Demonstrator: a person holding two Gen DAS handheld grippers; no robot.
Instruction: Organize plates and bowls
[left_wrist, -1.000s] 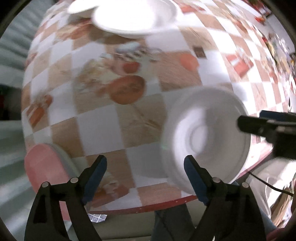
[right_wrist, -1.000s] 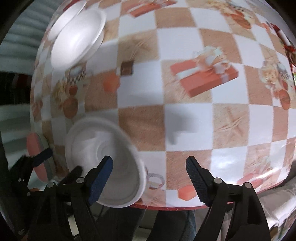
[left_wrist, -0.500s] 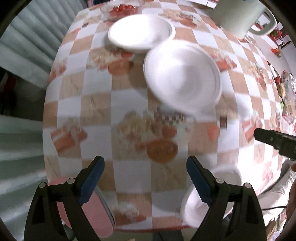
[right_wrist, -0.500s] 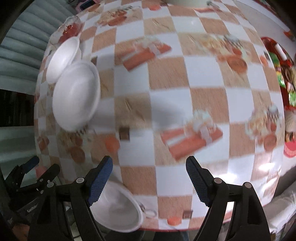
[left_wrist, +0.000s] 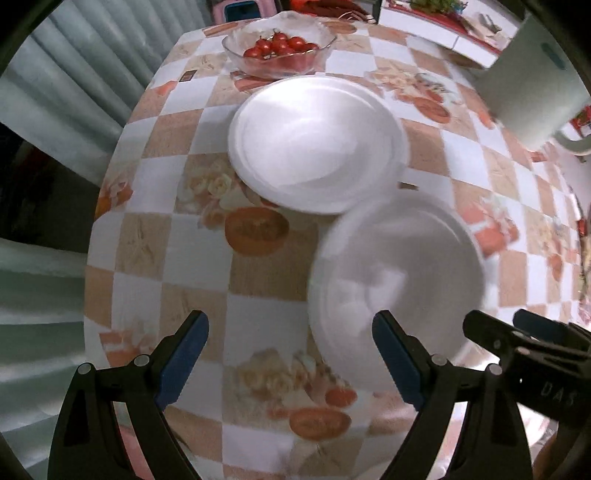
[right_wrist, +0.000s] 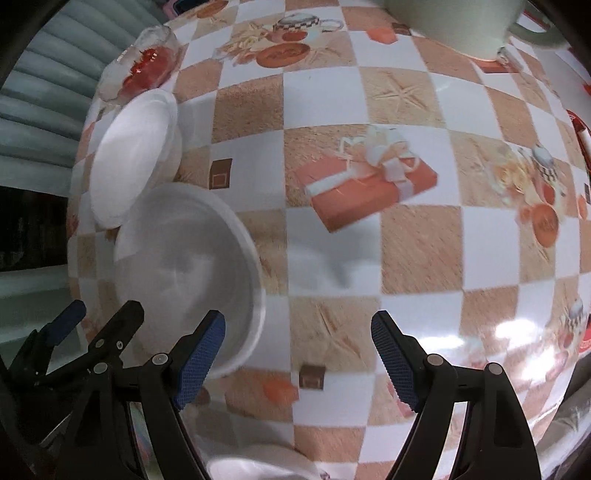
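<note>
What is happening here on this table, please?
A person holds a gripper in each hand above a table with a checked cloth. The left gripper and the right gripper both have open jaws and hold nothing. Two white foam dishes lie side by side: the nearer dish and the farther dish. Behind them stands a glass bowl of cherry tomatoes. Nothing is stacked yet.
</note>
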